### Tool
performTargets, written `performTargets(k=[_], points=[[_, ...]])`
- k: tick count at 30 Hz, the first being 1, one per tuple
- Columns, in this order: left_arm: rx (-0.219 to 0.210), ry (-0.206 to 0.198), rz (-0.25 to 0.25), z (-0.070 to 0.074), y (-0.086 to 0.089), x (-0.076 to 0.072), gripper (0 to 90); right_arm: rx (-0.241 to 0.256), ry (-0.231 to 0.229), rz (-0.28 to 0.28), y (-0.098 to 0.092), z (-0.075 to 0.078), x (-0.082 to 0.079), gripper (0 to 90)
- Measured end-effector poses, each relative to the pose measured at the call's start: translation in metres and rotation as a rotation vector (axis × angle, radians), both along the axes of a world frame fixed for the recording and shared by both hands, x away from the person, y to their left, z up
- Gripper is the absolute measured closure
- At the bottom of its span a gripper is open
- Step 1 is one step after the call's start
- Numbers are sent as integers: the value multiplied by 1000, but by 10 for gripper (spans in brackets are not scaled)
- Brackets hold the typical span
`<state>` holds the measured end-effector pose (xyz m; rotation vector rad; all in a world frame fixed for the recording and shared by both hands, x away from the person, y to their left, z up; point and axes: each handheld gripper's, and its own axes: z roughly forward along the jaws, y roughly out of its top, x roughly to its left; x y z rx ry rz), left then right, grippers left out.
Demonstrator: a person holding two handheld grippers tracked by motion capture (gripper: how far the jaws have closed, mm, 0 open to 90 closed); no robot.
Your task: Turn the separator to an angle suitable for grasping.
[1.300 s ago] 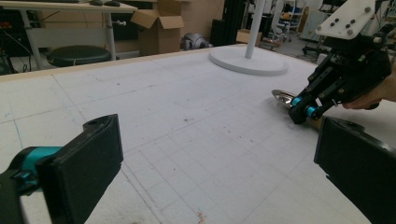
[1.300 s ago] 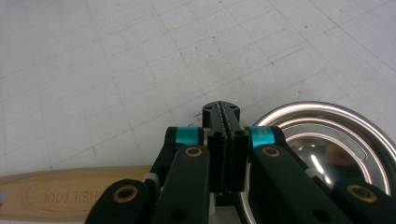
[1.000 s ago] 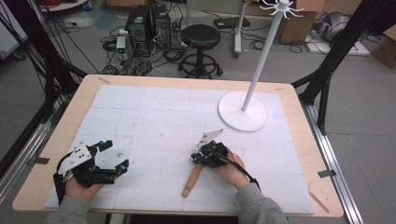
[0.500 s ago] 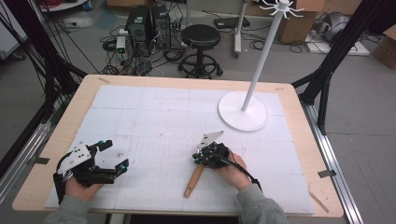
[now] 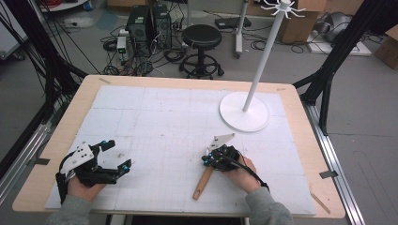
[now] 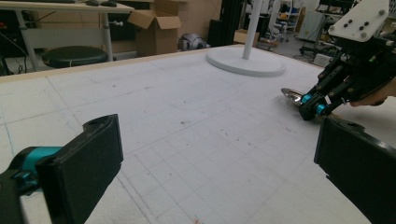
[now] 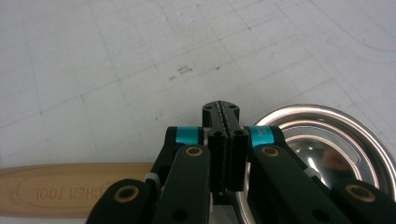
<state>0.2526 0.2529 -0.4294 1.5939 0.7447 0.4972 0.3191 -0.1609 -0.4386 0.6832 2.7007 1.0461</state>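
You are gripping the ladle (image 7: pixel 322 140) in your right gripper (image 7: pixel 224 140): its jaws are pressed together on the neck, wooden handle (image 7: pixel 70 189) trailing to their left, steel bowl to their right. Your left gripper (image 5: pixel 110 159) is resting apart, jaws wide. Beyond stands the white hanging stand (image 5: pixel 245 110); next, I judge, lifting toward it.

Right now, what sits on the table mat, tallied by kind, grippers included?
Handheld grippers: 2, left gripper with jaws apart, right gripper with jaws closed.
Ladles: 1, wooden-handled ladle with a steel bowl.
Stands: 1, white pole stand.
Total: 4
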Motion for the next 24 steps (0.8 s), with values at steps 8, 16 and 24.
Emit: performTargets(k=[8,16,24], points=[[-1,0,-4,0,-2,2,17,0,-1,-21,-17,0,-6,900],[-2,2,-8,0,-5,4,17,3,-1,-45,-32,0,-11,900],[-8,1,-7,0,-6,5,17,11,-2,-62,-47,-1,-16,900]])
